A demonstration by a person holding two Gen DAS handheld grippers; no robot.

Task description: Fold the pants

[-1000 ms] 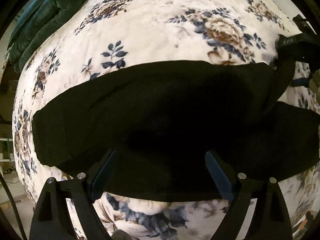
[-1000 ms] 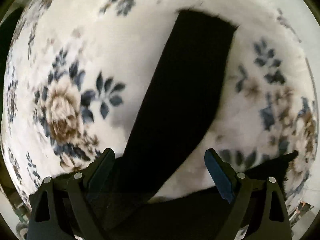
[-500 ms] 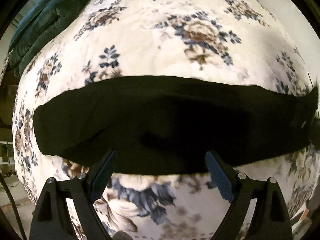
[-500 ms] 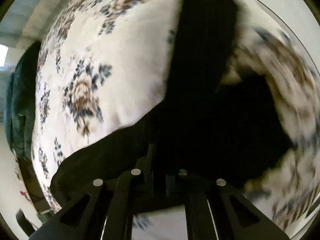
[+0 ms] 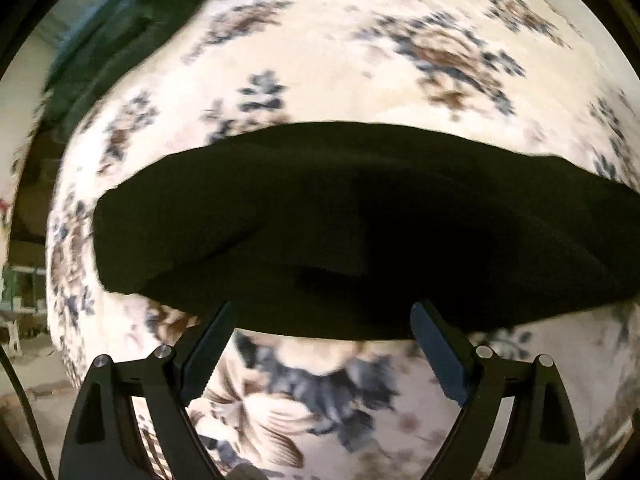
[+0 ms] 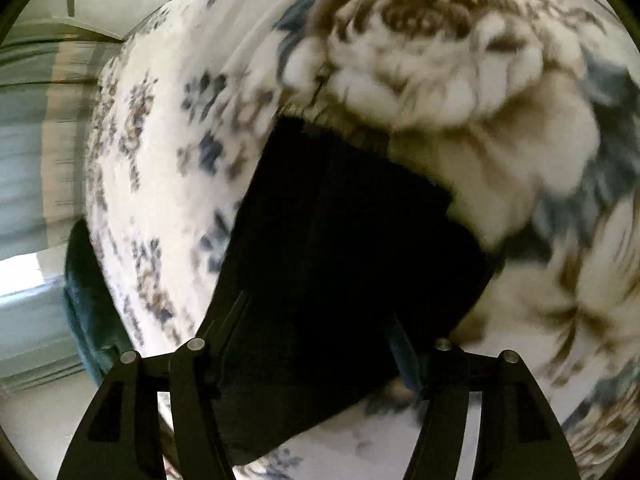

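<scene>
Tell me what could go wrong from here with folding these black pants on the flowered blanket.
1. The right gripper has just been opening over the black pants with cloth between its fingers; a finger could snag the fold and drag it askew.
2. The flowered blanket looks soft and plush, so the pants may bunch rather than lie flat.
3. The left gripper is open at the near edge, pinning nothing.

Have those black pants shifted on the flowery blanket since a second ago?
Yes. In the left wrist view, the black pants had a leg splayed off at the right; now they form one band across the flowered blanket.
</scene>
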